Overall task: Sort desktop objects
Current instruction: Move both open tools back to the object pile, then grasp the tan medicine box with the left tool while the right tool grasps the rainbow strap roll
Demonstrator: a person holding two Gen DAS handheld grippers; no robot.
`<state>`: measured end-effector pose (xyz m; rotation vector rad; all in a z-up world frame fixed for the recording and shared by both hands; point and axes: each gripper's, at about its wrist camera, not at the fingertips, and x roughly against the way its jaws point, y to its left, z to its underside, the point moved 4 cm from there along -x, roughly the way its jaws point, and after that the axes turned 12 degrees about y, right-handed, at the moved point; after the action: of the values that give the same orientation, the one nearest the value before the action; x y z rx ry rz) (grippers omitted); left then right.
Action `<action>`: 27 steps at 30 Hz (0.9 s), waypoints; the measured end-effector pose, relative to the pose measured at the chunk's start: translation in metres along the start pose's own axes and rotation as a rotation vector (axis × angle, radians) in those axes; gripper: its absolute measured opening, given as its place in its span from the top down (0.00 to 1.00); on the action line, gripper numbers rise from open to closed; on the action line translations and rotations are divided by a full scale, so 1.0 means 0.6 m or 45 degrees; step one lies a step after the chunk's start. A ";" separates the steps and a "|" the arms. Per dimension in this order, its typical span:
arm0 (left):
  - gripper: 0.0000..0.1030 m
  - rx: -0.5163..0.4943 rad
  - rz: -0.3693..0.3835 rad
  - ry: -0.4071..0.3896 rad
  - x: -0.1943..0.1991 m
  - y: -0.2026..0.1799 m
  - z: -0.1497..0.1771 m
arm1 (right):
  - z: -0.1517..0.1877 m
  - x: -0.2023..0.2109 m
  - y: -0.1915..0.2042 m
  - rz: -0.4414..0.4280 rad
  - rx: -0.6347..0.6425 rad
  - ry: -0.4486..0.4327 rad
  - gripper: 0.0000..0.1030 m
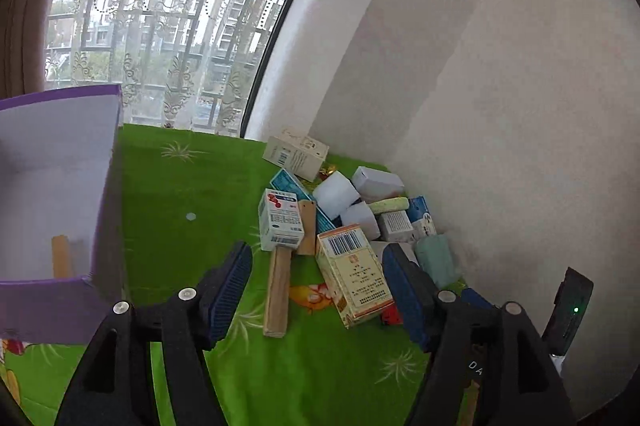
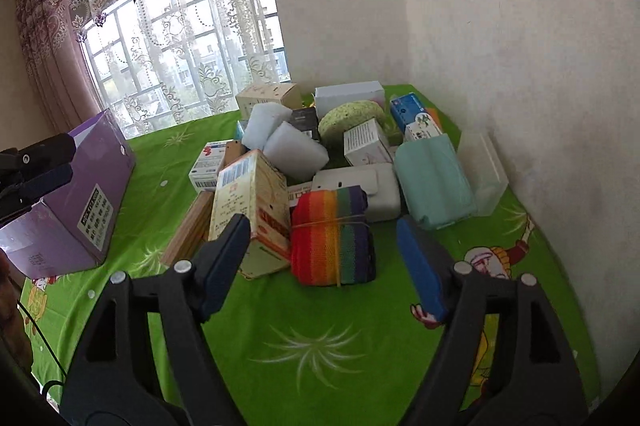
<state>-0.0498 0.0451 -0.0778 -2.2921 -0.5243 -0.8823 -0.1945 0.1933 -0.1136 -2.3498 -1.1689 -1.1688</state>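
A pile of small boxes, sponges and cloth lies on the green tablecloth (image 1: 192, 185) by the wall. In the left wrist view my left gripper (image 1: 316, 290) is open and empty, low over the cloth, with a wooden block (image 1: 278, 290) and a cream medicine box (image 1: 354, 278) between its fingers' lines. A purple box (image 1: 52, 185) stands open at the left with a wooden piece (image 1: 61, 256) inside. In the right wrist view my right gripper (image 2: 328, 262) is open and empty just in front of a rainbow striped cloth bundle (image 2: 332, 238). The cream box (image 2: 252, 209) leans beside it.
White sponges (image 2: 280, 137), a teal cloth pack (image 2: 432, 177), a white plastic case (image 2: 360, 185), a clear plastic box (image 2: 484, 169) and several medicine boxes fill the pile. The wall (image 2: 500, 45) is close on the right. The purple box (image 2: 84, 201) stands at the left, a window behind.
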 end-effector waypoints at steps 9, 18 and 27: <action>0.28 0.116 0.093 0.241 -0.116 -0.038 0.004 | 0.028 -0.047 -0.028 0.067 0.044 0.076 0.25; 0.28 0.172 0.061 0.369 -0.176 -0.034 0.007 | 0.027 -0.078 -0.018 0.067 0.058 0.119 0.22; 0.28 0.204 0.053 0.455 -0.212 -0.039 0.001 | 0.023 -0.088 -0.004 0.072 0.043 0.148 0.18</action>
<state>-0.1513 0.0453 -0.1581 -1.9370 -0.3728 -1.1539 -0.2073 0.1736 -0.1630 -2.2420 -1.0680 -1.2383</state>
